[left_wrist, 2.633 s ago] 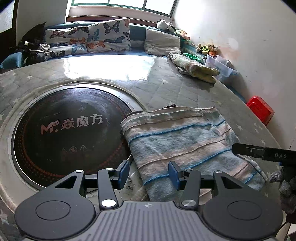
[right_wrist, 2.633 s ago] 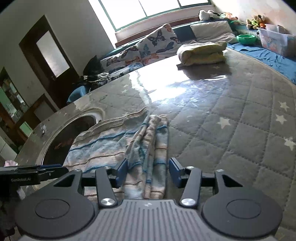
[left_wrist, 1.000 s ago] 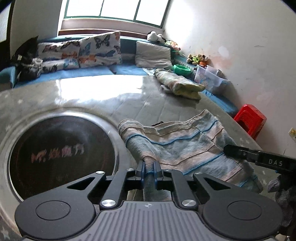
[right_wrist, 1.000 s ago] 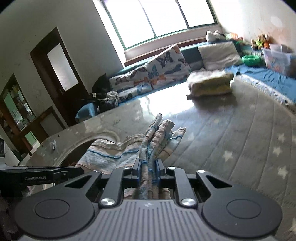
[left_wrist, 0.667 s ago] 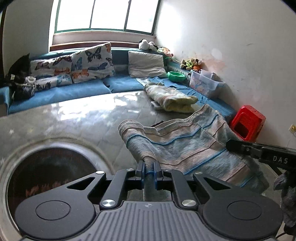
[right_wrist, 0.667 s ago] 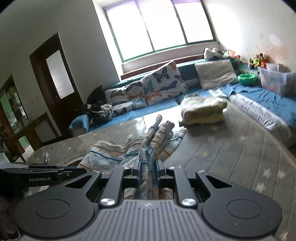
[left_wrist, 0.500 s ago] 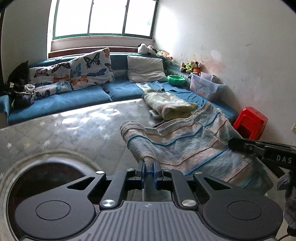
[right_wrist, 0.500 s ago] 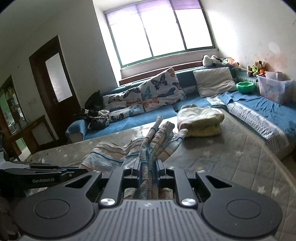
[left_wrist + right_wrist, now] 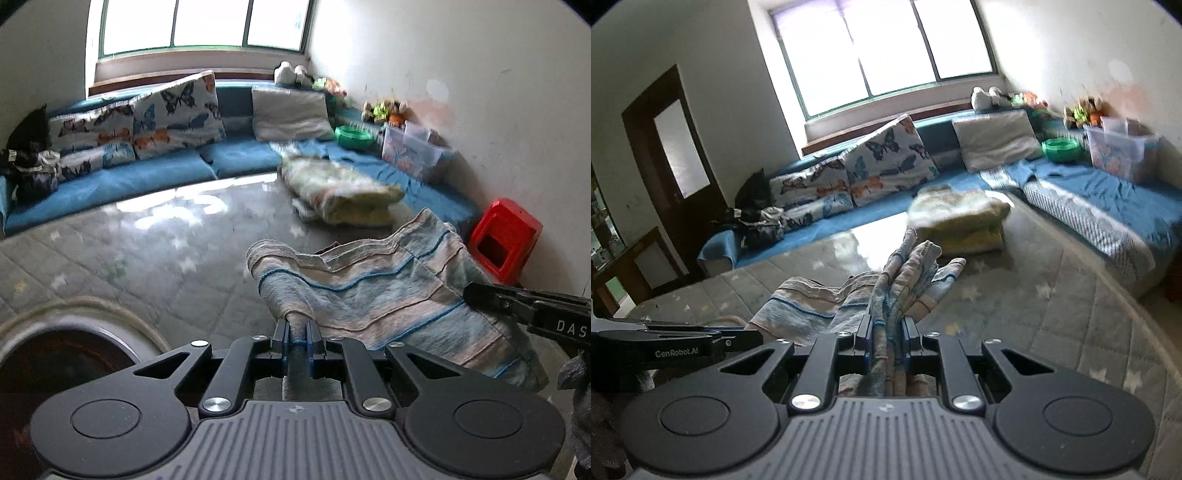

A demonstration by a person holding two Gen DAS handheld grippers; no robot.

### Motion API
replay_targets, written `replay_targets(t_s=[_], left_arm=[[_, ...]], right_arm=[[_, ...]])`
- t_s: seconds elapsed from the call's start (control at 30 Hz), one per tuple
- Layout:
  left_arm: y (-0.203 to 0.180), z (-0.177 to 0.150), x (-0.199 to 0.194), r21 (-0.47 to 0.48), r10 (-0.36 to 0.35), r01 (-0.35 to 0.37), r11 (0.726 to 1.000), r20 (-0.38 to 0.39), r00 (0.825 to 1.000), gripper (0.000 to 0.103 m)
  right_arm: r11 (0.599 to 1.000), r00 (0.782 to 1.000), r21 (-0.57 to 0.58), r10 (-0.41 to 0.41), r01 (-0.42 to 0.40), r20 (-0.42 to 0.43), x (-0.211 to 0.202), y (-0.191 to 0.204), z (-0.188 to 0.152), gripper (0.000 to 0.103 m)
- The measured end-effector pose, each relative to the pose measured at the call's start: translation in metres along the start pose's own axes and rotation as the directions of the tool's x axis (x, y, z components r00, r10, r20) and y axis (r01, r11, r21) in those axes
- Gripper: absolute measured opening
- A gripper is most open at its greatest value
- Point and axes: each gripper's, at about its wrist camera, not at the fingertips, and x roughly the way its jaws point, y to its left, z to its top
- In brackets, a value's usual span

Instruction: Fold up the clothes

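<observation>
above the quilted surface, both claws clamp the striped cloth

over the grey quilted surface (image 9: 147, 251) with its pale star print, the striped cloth (image 9: 376, 291) hangs between the two claws. the left claw (image 9: 297, 341) has its blue-padded fingers (image 9: 282, 343) pressed together on a bunched corner of the cloth, and from there the fabric spreads toward 2 o'clock in the left wrist view, its blue, beige and grey bands sagging in a loose sheet. the right claw (image 9: 886, 341) is likewise closed on a thick gathered edge of the same cloth, whose folds rise past the fingers toward 12 o'clock in the right wrist view while the rest drapes off toward 9 o'clock. each claw shows in the other's camera: the right one enters the left wrist view at 3 o'clock, the left one lies at 9 o'clock in the right wrist view.

a dark round inset (image 9: 55, 365) sits in the surface at 8 o'clock of the left wrist view. farther off, at about 1 o'clock, a folded yellow-green blanket (image 9: 340, 194) rests on the surface. beyond it runs a blue sofa (image 9: 122, 184) with butterfly cushions (image 9: 173, 110) and a grey pillow (image 9: 291, 112) under a bright window (image 9: 882, 44). a green bowl (image 9: 354, 136) and a clear storage box (image 9: 412, 151) stand along the right wall, and a red stool (image 9: 506, 236) stands just beyond the cloth at 3 o'clock. a dark door (image 9: 676, 155) shows at 9 o'clock in the right wrist view.
</observation>
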Motion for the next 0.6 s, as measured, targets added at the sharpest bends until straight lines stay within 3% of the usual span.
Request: replay_targets(t_s=[0.3, 0.4, 0.6], left_arm=[[0.009, -0.027, 0.027, -0.008, 0.013, -0.014, 1.000, -0.090, 0.996, 0.014], [0.011, -0.023, 0.023, -0.009, 0.018, -0.019, 1.000, -0.079, 0.997, 0.016], [0.015, -0.016, 0.015, -0.013, 0.027, -0.028, 1.000, -0.057, 0.998, 0.017]], right_arm=[[0.994, 0.991, 0.094, -0.038, 0.050, -0.125, 0.019, -0.037, -0.042, 0.018], [0.994, 0.991, 0.091, -0.053, 0.064, -0.121, 0.014, -0.040, -0.040, 0.025], [0.997, 0.997, 0.037, -0.068, 0.069, -0.046, 0.007, -0.032, -0.016, 0.025]])
